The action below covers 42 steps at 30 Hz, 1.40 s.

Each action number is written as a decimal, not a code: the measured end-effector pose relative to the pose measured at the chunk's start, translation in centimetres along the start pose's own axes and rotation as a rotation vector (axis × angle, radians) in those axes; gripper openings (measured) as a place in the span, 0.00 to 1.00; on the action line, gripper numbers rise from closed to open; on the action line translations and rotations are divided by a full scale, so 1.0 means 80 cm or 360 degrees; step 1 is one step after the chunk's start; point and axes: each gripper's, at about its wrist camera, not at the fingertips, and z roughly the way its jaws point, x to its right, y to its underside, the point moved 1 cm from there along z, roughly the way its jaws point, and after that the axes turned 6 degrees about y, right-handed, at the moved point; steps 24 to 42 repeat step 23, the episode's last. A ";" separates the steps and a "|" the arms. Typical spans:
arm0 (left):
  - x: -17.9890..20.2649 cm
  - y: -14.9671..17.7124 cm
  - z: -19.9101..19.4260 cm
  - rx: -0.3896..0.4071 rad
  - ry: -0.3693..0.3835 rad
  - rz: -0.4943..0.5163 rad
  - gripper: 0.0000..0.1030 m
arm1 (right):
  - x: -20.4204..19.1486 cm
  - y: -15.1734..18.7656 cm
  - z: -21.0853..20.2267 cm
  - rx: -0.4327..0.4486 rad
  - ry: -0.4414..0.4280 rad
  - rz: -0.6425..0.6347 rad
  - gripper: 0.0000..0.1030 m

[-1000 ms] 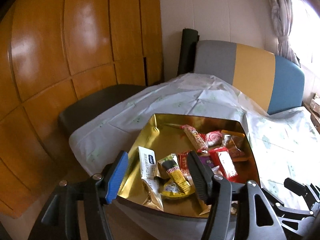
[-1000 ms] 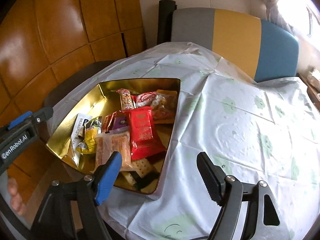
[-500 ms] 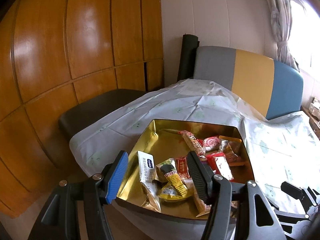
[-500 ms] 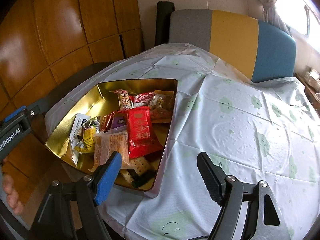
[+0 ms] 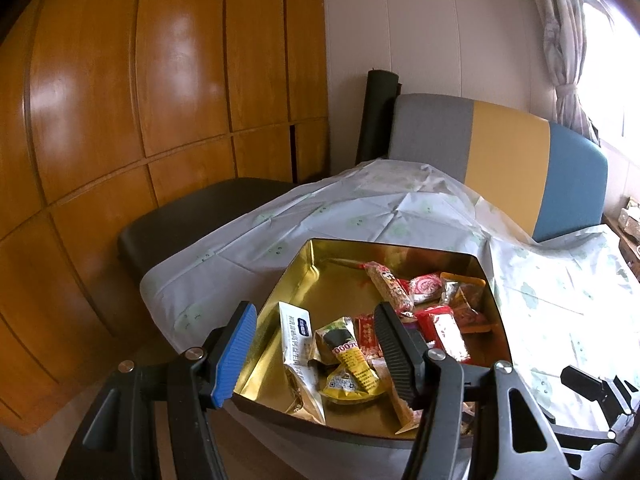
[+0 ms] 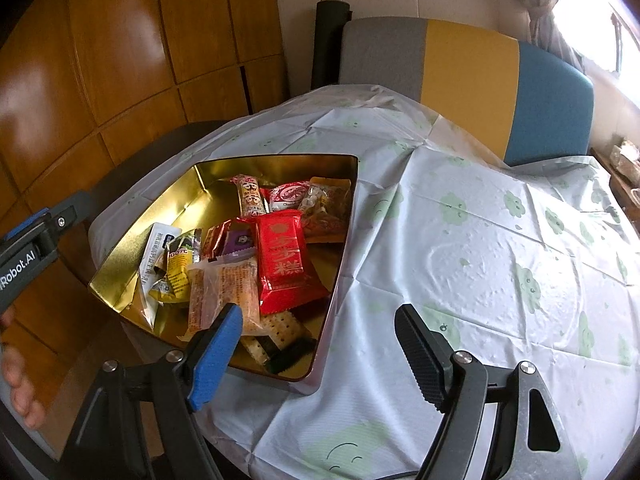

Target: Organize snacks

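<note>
Both the left gripper (image 5: 316, 354) and the right gripper (image 6: 320, 354) are held apart and empty above the gold tin (image 6: 132, 264), apparently so that a snack (image 6: 284, 258) can be picked out.

Biscuit pack (image 6: 276, 336) partly under wrappers

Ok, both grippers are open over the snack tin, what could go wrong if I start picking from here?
1. The gold tin overhangs the table's near edge; pressing on that corner might tip it.
2. The snacks overlap: the red packet lies on the orange-printed clear packet and the crackers, so a grab could drag neighbours along.
3. The loose, creased tablecloth under the tin could slide or bunch if the right gripper or left gripper snags it.
</note>
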 end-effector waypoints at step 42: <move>0.000 0.003 0.015 -0.0067 0.0110 0.0005 0.46 | 0.035 -0.010 0.001 -0.0016 -0.0005 0.0112 0.79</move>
